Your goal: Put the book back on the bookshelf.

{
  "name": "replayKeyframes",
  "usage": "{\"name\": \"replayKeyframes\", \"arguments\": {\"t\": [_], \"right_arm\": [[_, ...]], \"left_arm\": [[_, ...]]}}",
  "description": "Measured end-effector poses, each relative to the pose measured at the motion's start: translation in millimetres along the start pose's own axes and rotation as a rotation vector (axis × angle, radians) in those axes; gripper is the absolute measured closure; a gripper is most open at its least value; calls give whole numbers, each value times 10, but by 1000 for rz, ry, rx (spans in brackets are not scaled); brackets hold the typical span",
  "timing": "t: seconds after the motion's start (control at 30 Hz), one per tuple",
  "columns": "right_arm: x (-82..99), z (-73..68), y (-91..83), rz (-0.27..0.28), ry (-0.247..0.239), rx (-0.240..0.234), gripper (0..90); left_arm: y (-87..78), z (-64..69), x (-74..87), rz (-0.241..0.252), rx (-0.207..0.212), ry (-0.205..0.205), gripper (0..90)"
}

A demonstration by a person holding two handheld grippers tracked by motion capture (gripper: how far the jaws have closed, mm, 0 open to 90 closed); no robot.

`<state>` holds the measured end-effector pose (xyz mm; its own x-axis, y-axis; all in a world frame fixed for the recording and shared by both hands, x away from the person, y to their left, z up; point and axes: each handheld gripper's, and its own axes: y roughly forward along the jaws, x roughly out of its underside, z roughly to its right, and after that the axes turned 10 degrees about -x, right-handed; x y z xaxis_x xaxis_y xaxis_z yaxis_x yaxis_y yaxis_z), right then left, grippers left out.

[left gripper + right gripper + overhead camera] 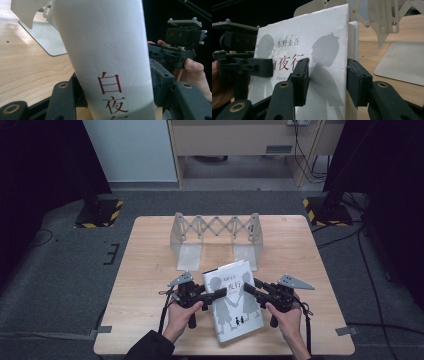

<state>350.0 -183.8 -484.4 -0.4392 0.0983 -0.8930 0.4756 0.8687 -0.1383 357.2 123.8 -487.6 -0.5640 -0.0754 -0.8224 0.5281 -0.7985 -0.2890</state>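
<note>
We hold a white book from both sides.

The book [232, 302], white with grey silhouettes and red title characters, sits above the desk [150, 270]; our left gripper [216, 294] clenches its spine, our right gripper [248, 289] its page edge.

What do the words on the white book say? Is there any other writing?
"白夜" in red, down the spine of the book; a further character is cut off below.
"東野圭吾" in grey, on the book's front cover.
"夜行" in red, on the cover; a jaw hides the start.
One small grey line below: too small to read.
No other writing.
</note>
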Motion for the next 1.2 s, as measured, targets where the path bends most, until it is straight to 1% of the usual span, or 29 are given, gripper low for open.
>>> {"name": "replayKeyframes", "arguments": {"t": [0.07, 0.13, 0.17, 0.27, 0.3, 0.33, 0.4, 0.5, 0.57, 0.6, 0.63, 0.73, 0.83, 0.9, 1.03, 1.2], "right_arm": [[-9, 13, -28, 6, -6, 10, 562], [-21, 37, -79, 17, -6, 23, 528], [-26, 58, -113, 28, 2, 30, 517], [-39, 136, -225, 49, 12, 66, 511], [-40, 158, -255, 48, 18, 82, 504], [-37, 182, -280, 43, 17, 103, 500], [-24, 222, -315, 25, 21, 148, 486], [-9, 278, -357, 16, 21, 173, 460], [-13, 309, -386, 7, 13, 194, 459], [-14, 319, -399, 5, 18, 205, 459], [-12, 337, -415, -2, 9, 216, 460], [-4, 376, -445, -27, -3, 249, 461], [7, 408, -461, -43, -8, 272, 466], [13, 421, -468, -51, -12, 284, 467], [26, 430, -460, -63, -8, 286, 461], [31, 400, -430, -70, -13, 293, 456]], "left_arm": [[-9, 23, -15, -1, 3, 2, 452], [-11, 43, -30, -4, 6, 15, 454], [-14, 46, -37, -8, 11, 18, 455], [-21, 47, -61, -19, 23, 5, 469], [-24, 44, -66, -24, 25, 2, 471], [-24, 42, -74, -28, 27, -5, 472], [-25, 33, -98, -41, 32, -5, 476], [-31, 48, -150, -37, 25, 9, 480], [-39, 56, -192, -24, 23, 13, 488], [-43, 61, -212, -15, 23, 15, 494], [-45, 69, -232, -6, 22, 22, 500], [-56, 100, -293, 4, 7, 61, 506], [-60, 116, -324, 14, -2, 92, 508], [-68, 110, -314, 19, 8, 104, 507], [-121, 99, -269, 22, 29, 126, 504], [-180, 97, -203, 24, 43, 146, 500]]}}
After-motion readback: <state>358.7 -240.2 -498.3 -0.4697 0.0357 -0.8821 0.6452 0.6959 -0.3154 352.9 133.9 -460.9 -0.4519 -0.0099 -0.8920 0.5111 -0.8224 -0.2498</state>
